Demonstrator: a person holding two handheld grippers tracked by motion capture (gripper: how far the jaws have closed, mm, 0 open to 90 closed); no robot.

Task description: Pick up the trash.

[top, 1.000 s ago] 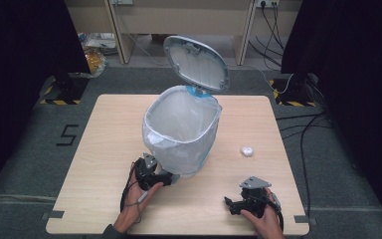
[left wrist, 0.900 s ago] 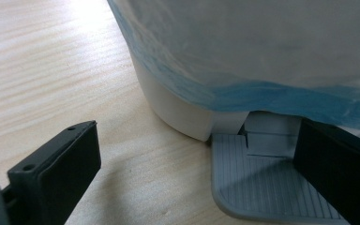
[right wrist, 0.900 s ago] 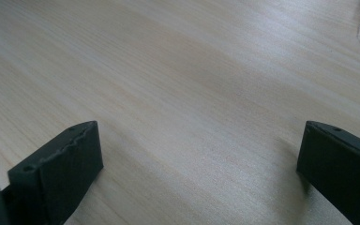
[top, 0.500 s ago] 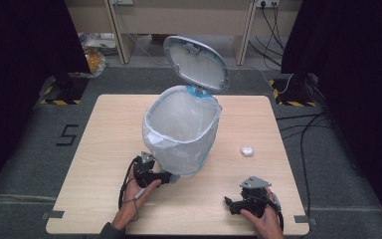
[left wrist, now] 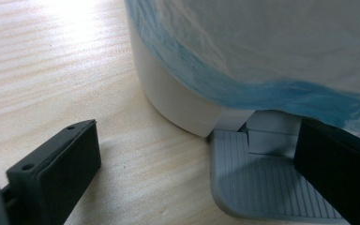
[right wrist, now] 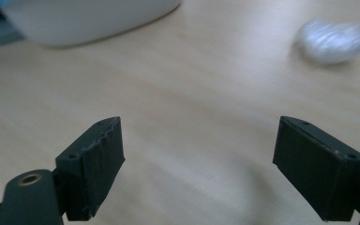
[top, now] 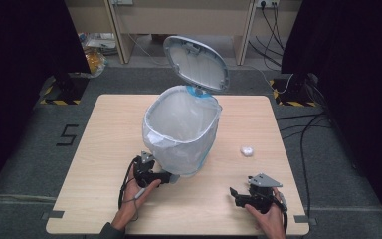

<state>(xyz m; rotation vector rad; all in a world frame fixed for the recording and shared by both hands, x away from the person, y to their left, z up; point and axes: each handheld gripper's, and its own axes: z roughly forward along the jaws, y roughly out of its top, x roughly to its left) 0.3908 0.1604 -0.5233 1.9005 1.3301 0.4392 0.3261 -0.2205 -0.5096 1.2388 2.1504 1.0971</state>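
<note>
I see the white pedal bin (top: 181,134), lid (top: 196,62) up, mid-tabletop (top: 94,129). My left hand-held gripper (left wrist: 197,173) spreads wide, 1 jaw over the grey pedal (left wrist: 258,185). My right hand-held gripper (right wrist: 199,171) gapes wide, holding nothing, near a small white wad (right wrist: 332,41).

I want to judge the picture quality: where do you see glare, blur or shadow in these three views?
Left gripper view: strong glare whitens the table at top left, and the grey pedal lies partly in shadow. Right gripper view: the small white object and the bin base are blurred. High view: even light on the table, dark surroundings.
</note>
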